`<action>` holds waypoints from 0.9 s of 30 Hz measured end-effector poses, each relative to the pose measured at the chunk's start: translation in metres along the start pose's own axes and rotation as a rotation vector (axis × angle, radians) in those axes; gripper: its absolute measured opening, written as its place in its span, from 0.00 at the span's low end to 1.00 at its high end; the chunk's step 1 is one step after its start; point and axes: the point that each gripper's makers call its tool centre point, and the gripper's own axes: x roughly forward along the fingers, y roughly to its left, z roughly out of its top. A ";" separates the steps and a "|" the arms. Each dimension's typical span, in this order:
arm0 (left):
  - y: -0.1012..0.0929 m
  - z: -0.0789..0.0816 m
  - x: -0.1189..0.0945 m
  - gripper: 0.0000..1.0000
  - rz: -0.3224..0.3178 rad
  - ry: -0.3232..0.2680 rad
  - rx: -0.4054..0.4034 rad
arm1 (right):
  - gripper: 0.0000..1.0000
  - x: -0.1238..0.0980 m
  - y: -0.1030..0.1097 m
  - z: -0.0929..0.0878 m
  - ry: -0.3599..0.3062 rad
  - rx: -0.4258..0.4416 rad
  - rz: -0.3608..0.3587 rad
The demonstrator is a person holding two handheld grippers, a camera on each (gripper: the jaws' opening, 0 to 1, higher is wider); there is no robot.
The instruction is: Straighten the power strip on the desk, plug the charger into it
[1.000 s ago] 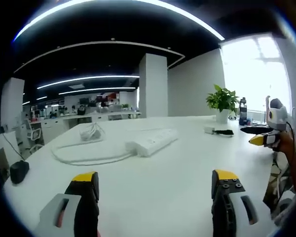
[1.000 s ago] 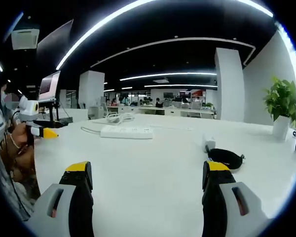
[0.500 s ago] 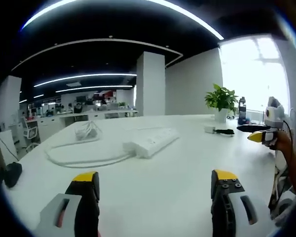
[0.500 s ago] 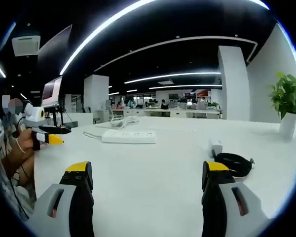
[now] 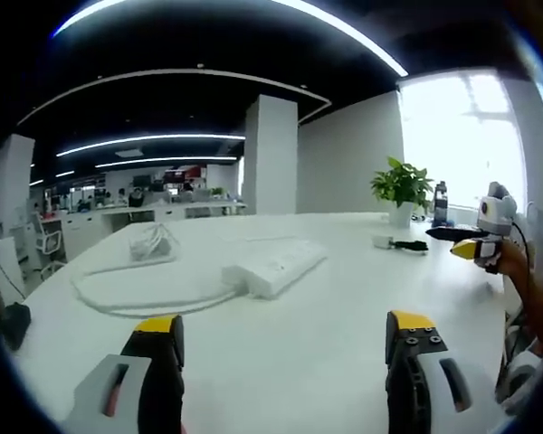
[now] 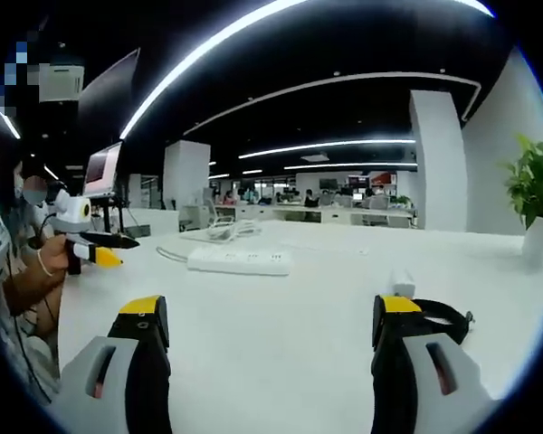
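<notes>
A white power strip (image 5: 274, 266) lies skewed on the white desk (image 5: 281, 353), its white cable (image 5: 145, 291) looping off to the left. It lies ahead of my open left gripper (image 5: 282, 331). In the right gripper view the power strip (image 6: 240, 261) lies far ahead on the left. A white charger (image 6: 402, 283) with a coiled black cable (image 6: 439, 314) rests just beyond my open right gripper (image 6: 270, 313), by its right jaw. In the left gripper view the charger (image 5: 384, 240) sits far right, near the right gripper (image 5: 466, 242) held by a hand.
A potted plant (image 5: 402, 188) and a dark bottle (image 5: 439, 202) stand at the desk's far right. A dark object (image 5: 14, 324) lies at the left edge. A monitor (image 6: 103, 168) stands left in the right gripper view, beside the left gripper (image 6: 104, 250) in a person's hand.
Both views have shifted slightly with the hands. The charger now sits closer to my right gripper's right jaw. Power strip and charger have not moved on the desk.
</notes>
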 end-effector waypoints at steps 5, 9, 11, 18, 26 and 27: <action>0.002 0.003 0.003 0.94 -0.004 -0.008 0.006 | 0.92 0.007 0.001 0.002 -0.001 0.007 0.032; 0.004 0.006 0.007 0.94 -0.004 -0.015 0.018 | 0.92 0.015 0.004 0.000 0.009 -0.006 0.056; 0.005 0.007 0.010 0.94 -0.008 -0.012 0.030 | 0.92 0.019 0.007 -0.002 0.019 0.004 0.078; 0.007 0.011 0.018 0.94 -0.019 -0.002 0.055 | 0.92 0.030 0.006 0.000 0.026 -0.005 0.087; 0.002 0.005 0.028 0.93 -0.030 0.022 0.078 | 0.92 0.043 0.000 0.009 -0.006 -0.013 0.081; 0.001 0.005 0.029 0.93 -0.030 0.021 0.074 | 0.92 0.045 0.000 0.010 -0.011 -0.012 0.084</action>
